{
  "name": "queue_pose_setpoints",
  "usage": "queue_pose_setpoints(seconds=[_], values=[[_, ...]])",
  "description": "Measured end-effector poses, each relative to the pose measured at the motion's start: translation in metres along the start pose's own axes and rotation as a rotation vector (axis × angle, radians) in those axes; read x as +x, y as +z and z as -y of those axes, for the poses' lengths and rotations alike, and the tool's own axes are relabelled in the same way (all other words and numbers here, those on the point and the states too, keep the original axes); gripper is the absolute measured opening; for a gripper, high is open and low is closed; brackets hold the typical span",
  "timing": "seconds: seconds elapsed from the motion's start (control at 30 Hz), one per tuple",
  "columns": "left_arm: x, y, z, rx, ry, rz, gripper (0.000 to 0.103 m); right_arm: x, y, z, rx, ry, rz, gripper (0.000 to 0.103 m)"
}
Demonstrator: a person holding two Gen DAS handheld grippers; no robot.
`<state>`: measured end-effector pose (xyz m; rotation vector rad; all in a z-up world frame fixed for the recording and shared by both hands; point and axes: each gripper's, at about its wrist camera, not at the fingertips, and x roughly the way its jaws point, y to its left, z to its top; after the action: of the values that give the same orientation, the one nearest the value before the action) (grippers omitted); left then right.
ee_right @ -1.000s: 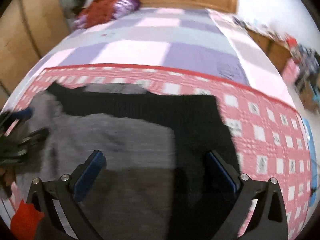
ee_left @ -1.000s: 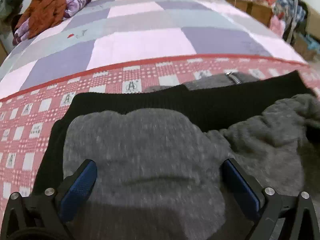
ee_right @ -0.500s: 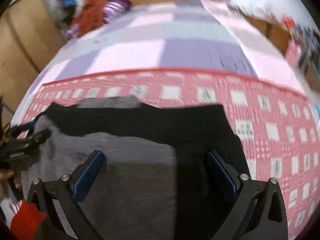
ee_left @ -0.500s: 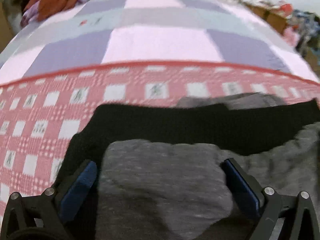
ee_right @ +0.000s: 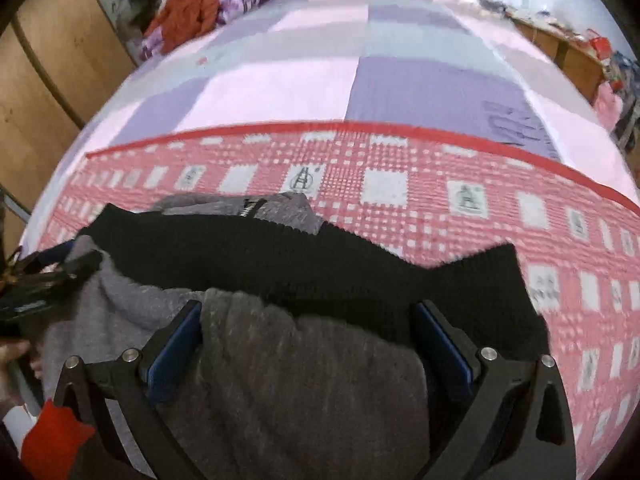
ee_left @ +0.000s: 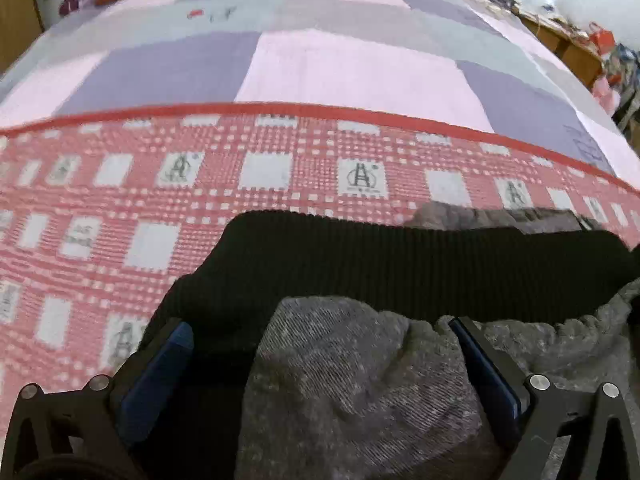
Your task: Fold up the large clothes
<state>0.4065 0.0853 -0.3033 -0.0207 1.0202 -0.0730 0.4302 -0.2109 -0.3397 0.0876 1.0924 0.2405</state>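
A grey fleece garment point(ee_left: 352, 380) with a black ribbed band point(ee_left: 400, 264) lies bunched on the red checked blanket point(ee_left: 120, 208). My left gripper point(ee_left: 320, 368) is open, its blue pads either side of the grey cloth near the band's left end. In the right wrist view the same grey garment point(ee_right: 288, 380) and black band point(ee_right: 280, 264) lie under my right gripper point(ee_right: 312, 340), which is open with the cloth between its fingers. The left gripper point(ee_right: 48, 276) shows at that view's left edge.
Beyond the blanket's red border lies a pink, purple and grey checked bedspread point(ee_right: 320, 80). An orange garment and purple pillow point(ee_right: 208, 0) sit at the headboard. A wooden wardrobe point(ee_right: 48, 80) stands left; cluttered furniture point(ee_right: 580, 52) stands right.
Both grippers have drawn back toward me over the garment; more black band and red blanket show ahead of them. The grey cloth has bunched up. Both stay open.
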Motion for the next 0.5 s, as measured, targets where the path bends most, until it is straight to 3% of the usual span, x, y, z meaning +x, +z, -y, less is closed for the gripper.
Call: queue_pose_setpoints(seconds=[0.07,0.17,0.27,0.33,0.37,0.4,0.43,0.5], values=[[-0.029,-0.010,0.013,0.056,0.012,0.060,0.103,-0.037,-0.020,-0.007,-0.028,-0.054,0.093,0.103],[-0.073,-0.040,0.036,0.126,-0.027,0.129,0.103,-0.076,-0.056,-0.027,-0.042,-0.204,0.203,0.103],[-0.078,-0.073,0.053,0.189,-0.003,0.129,0.103,-0.078,-0.087,-0.050,-0.083,-0.195,0.171,0.103],[-0.062,-0.089,0.041,0.208,0.021,0.119,0.103,-0.067,-0.107,-0.058,-0.217,-0.300,0.154,0.103],[-0.059,-0.094,0.030,0.201,-0.002,0.128,0.103,-0.064,-0.113,-0.046,-0.218,-0.320,0.155,0.103],[-0.055,-0.100,0.013,0.176,-0.040,0.143,0.103,-0.065,-0.118,-0.018,-0.128,-0.290,0.134,0.103],[-0.053,-0.100,0.001,0.146,-0.072,0.138,0.103,-0.067,-0.122,0.016,-0.010,-0.203,0.120,0.103],[-0.060,-0.098,-0.002,0.154,-0.064,0.152,0.103,-0.074,-0.125,0.048,0.064,-0.182,0.121,0.103]])
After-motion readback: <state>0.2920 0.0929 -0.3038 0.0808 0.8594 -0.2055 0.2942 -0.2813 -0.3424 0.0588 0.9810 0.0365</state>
